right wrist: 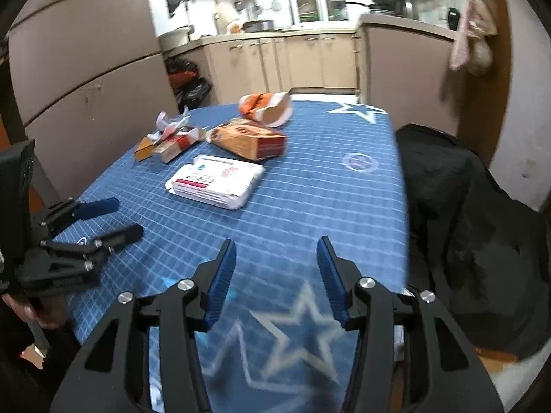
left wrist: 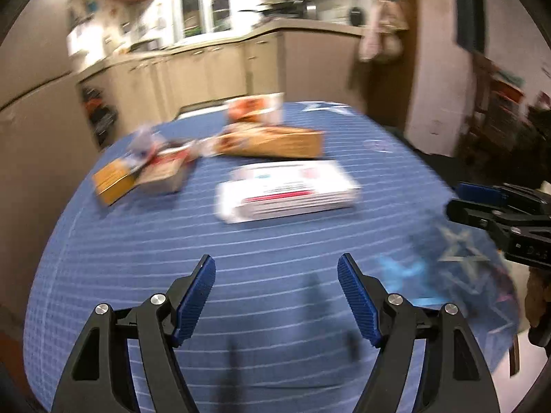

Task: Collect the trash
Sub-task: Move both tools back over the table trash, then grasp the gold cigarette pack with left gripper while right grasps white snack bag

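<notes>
Trash lies on a table with a blue checked cloth (right wrist: 310, 189). A flat white box (right wrist: 215, 180) is nearest; it also shows in the left wrist view (left wrist: 286, 189). Behind it lies an orange-brown carton (right wrist: 251, 139), an orange and white bag (right wrist: 267, 106), and small yellow and red boxes with crumpled paper (right wrist: 168, 141). My left gripper (left wrist: 276, 268) is open and empty over the near cloth; it shows in the right wrist view (right wrist: 113, 218). My right gripper (right wrist: 276, 249) is open and empty; it shows at the right edge in the left wrist view (left wrist: 461, 199).
A black chair with dark cloth (right wrist: 465, 241) stands by the table's right side. A tall beige cabinet (right wrist: 86, 69) stands to the left. Kitchen counters (right wrist: 292, 58) and black bags (right wrist: 187, 82) on the floor are behind the table.
</notes>
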The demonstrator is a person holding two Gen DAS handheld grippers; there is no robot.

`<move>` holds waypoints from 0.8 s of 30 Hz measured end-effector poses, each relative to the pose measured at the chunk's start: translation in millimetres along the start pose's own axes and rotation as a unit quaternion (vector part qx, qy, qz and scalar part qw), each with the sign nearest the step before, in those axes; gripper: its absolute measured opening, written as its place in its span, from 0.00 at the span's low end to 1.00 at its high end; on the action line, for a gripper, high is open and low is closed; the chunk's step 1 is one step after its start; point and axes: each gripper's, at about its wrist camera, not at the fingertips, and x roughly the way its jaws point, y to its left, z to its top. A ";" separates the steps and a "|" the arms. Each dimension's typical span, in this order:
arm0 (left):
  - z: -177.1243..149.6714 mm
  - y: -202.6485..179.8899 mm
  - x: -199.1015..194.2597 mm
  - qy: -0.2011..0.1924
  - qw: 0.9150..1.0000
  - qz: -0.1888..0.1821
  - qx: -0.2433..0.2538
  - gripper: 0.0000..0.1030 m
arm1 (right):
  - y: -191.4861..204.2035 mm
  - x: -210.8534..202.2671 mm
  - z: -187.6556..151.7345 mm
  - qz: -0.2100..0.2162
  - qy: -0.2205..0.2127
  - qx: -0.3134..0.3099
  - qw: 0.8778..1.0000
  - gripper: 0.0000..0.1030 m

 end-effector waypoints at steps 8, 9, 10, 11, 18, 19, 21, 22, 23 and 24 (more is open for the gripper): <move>29.4 118.2 9.1 0.005 0.989 0.093 -0.111 0.73 | 30.8 37.4 21.3 0.033 0.006 -0.018 0.999 0.55; 38.4 136.6 10.8 0.004 0.986 0.105 -0.129 0.73 | 35.9 41.2 24.9 0.036 0.006 -0.022 0.999 0.55; 44.9 148.5 12.3 0.002 0.984 0.113 -0.139 0.73 | 42.3 44.1 29.6 0.038 0.005 -0.029 0.999 0.55; 56.2 165.6 16.6 -0.002 0.980 0.129 -0.149 0.73 | 48.2 46.5 33.6 0.039 0.002 -0.033 0.999 0.56; 107.6 235.9 80.9 0.035 0.968 0.140 -0.204 0.73 | 77.3 55.5 42.3 0.059 -0.006 -0.044 0.997 0.61; 111.3 241.4 91.3 0.047 0.967 0.127 -0.215 0.73 | 80.0 57.0 41.7 0.059 -0.003 -0.047 0.997 0.61; 114.9 247.0 104.3 0.058 0.965 0.111 -0.229 0.73 | 84.0 60.3 41.4 0.056 0.002 -0.054 0.997 0.61; 116.7 247.1 111.4 0.063 0.965 0.106 -0.230 0.73 | 86.0 62.7 42.4 0.055 0.004 -0.056 0.997 0.61; 117.9 248.0 117.9 0.069 0.965 0.108 -0.229 0.73 | 86.2 64.1 43.1 0.052 0.005 -0.057 0.997 0.61; 117.8 248.4 122.7 0.072 0.965 0.111 -0.227 0.73 | 85.9 65.3 44.4 0.052 0.007 -0.055 0.997 0.61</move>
